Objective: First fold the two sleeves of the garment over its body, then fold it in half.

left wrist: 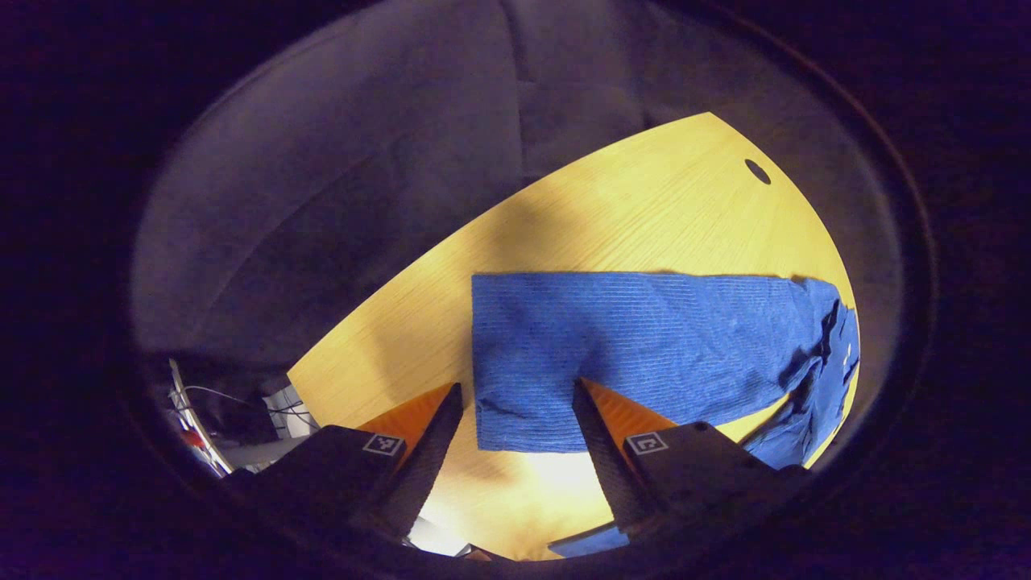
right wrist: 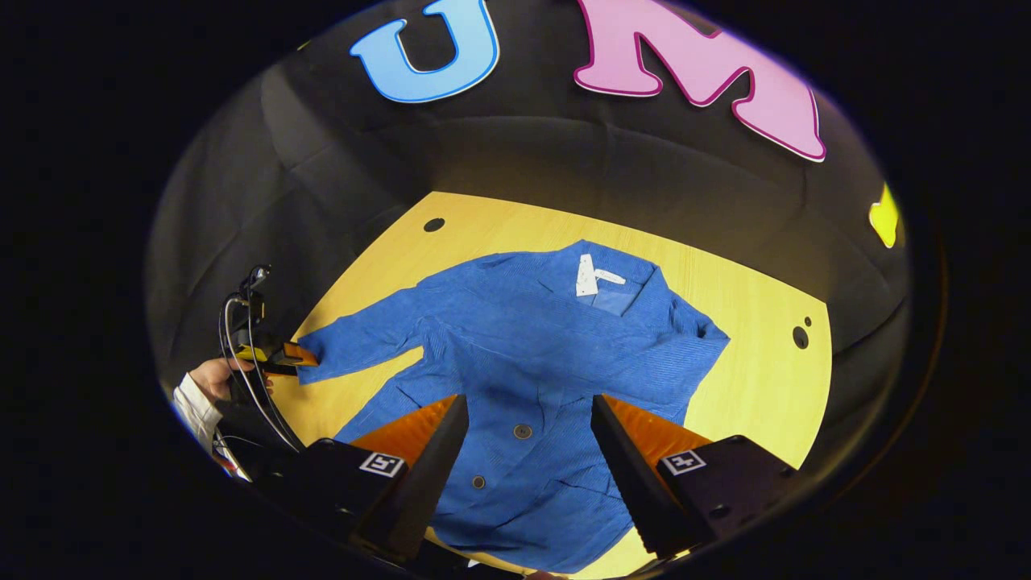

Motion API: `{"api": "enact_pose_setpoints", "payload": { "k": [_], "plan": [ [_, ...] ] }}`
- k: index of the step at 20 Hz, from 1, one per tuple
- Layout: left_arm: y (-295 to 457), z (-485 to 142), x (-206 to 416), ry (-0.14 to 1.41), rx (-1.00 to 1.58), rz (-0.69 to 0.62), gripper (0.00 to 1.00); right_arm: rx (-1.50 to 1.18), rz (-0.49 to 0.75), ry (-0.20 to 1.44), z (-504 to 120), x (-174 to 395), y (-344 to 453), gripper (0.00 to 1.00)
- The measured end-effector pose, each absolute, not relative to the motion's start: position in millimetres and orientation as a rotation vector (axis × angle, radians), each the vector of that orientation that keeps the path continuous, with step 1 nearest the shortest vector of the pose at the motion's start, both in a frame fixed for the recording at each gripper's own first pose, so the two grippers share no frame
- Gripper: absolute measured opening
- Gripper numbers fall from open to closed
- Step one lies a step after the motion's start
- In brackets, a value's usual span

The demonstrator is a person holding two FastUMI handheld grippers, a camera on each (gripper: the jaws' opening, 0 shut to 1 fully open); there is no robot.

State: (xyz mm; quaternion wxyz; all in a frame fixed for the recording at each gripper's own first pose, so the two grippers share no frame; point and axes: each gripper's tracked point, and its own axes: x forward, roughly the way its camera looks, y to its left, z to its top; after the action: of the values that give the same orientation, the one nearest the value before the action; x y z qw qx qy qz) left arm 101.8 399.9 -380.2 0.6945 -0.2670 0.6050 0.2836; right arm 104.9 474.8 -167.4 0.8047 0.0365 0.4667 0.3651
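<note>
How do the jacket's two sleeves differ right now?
In the right gripper view, one sleeve lies stretched out flat across the table, its cuff at the left gripper. The other sleeve looks already folded in over the jacket body, so no cuff juts out on that side. The left gripper view shows the stretched sleeve lying smooth. Both are the same ribbed blue cloth.
</note>
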Motion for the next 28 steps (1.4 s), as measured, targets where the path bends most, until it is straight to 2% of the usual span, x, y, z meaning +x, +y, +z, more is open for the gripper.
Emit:
{"api": "enact_pose_setpoints", "payload": {
  "k": [3, 8, 10, 14, 19, 28],
  "plan": [
    [396, -381, 109, 1.335, -0.610, 0.643, 0.80, 0.080, 0.783, 1.003, -167, 103, 474, 0.99],
    [394, -379, 120, 1.314, -0.602, 0.587, 0.07, 0.078, 0.776, 1.005, -165, 103, 467, 0.99],
    [392, -380, 120, 1.314, -0.639, 0.589, 0.00, 0.074, 0.777, 1.004, -165, 102, 464, 0.99],
    [386, -359, 124, 1.287, -0.742, 0.589, 0.00, 0.072, 0.774, 1.013, -175, 101, 456, 0.99],
    [374, -299, 151, 1.197, -0.661, 0.537, 0.00, 0.085, 0.787, 1.010, -180, 104, 448, 0.99],
    [265, -216, 218, 1.094, -0.505, 0.351, 0.00, 0.106, 0.827, 0.962, -172, 115, 422, 0.99]
  ]
}}
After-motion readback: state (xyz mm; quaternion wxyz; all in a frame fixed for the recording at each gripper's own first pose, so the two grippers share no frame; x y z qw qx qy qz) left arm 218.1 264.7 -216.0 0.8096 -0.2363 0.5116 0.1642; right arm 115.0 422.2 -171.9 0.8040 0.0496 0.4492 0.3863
